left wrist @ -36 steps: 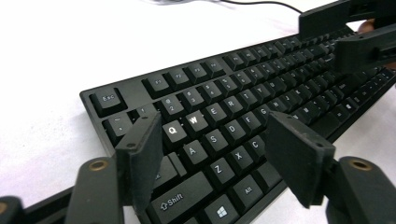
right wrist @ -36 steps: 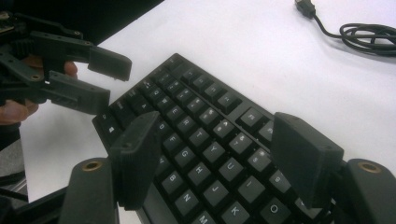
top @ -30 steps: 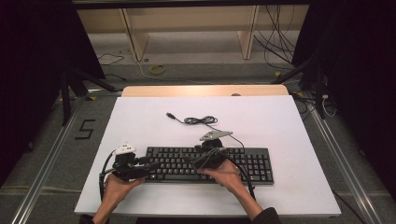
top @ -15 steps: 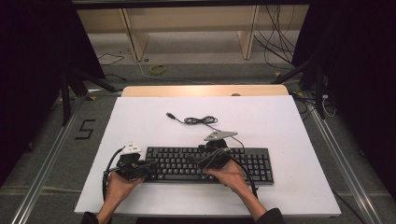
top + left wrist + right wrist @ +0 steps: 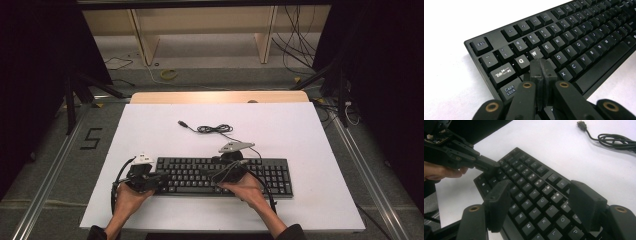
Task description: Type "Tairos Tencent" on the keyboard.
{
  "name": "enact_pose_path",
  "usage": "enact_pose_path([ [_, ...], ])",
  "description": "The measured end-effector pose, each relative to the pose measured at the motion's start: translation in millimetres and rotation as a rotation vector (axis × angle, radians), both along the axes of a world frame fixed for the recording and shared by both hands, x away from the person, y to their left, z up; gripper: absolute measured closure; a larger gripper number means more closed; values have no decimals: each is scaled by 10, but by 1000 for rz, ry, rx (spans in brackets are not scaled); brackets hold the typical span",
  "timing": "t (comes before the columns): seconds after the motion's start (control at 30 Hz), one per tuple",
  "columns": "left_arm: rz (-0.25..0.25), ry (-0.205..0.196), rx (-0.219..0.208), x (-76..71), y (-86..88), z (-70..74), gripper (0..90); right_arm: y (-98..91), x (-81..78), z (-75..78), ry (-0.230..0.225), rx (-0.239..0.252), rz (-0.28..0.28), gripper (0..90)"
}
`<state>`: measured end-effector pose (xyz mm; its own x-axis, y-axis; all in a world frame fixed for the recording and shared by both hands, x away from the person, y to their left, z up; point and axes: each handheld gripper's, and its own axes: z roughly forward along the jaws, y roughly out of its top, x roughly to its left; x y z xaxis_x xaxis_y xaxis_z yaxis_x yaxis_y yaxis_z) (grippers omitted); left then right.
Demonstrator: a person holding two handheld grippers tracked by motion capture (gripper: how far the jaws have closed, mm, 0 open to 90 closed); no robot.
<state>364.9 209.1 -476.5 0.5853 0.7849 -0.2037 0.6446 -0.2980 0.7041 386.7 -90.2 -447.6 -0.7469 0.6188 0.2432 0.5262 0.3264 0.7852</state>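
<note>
A black keyboard [image 5: 225,176] lies near the front of the white table [image 5: 150,130]. My left gripper [image 5: 541,65] is shut, its tips resting on the keys just below Q and W of the keyboard [image 5: 564,37]. In the high view the left gripper [image 5: 161,178] sits at the keyboard's left end. My right gripper [image 5: 541,192] is open, hovering over the middle letter keys of the keyboard [image 5: 534,195], with nothing between its jaws. In the right gripper view the left gripper [image 5: 491,166] touches the far corner keys. In the high view the right gripper [image 5: 220,176] is above the keyboard's middle.
The keyboard's black cable [image 5: 212,129] is coiled behind it, its USB plug [image 5: 182,123] lying loose on the table; the same cable [image 5: 616,138] and plug [image 5: 581,123] are at the top right of the right gripper view. Wooden shelving [image 5: 200,25] stands beyond the table.
Both hands have shifted slightly along the keyboard. The left gripper has settled onto the left-end keys. The keyboard and cable have not moved.
</note>
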Motion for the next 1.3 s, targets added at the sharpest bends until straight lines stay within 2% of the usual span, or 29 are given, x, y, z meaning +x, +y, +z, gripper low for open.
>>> enact_pose_path([
  [0.3, -6, 13, 10, 13, -15, -14, 890, -12, -5, -1, 2, -1, 0, 351],
  [0.37, -9, 25, 23, 19, -24, -28, 891, -12, -5, 0, 2, -2, 1, 351],
  [0.43, -19, 39, 17, 19, -33, -41, 891, -10, -6, -1, 2, -1, 1, 351],
  [0.5, -19, 28, 26, 10, -45, -44, 892, -9, -7, -2, 2, -2, 1, 352],
  [0.67, -13, 36, 20, 13, -40, -32, 891, -4, -10, -3, 4, -2, 4, 352],
  [0.73, -11, 34, 10, 15, -32, -25, 891, -1, -10, -5, 4, 0, 5, 353],
  [0.77, -5, 30, -11, 13, -27, -15, 890, 1, -10, -7, 2, -1, 6, 353],
  [0.93, 13, -5, -47, -2, 16, 61, 889, 3, -10, -6, 6, 5, 9, 354],
  [1.3, 27, -15, -66, 0, 51, 87, 875, 4, -10, -2, 7, 10, 10, 355],
])
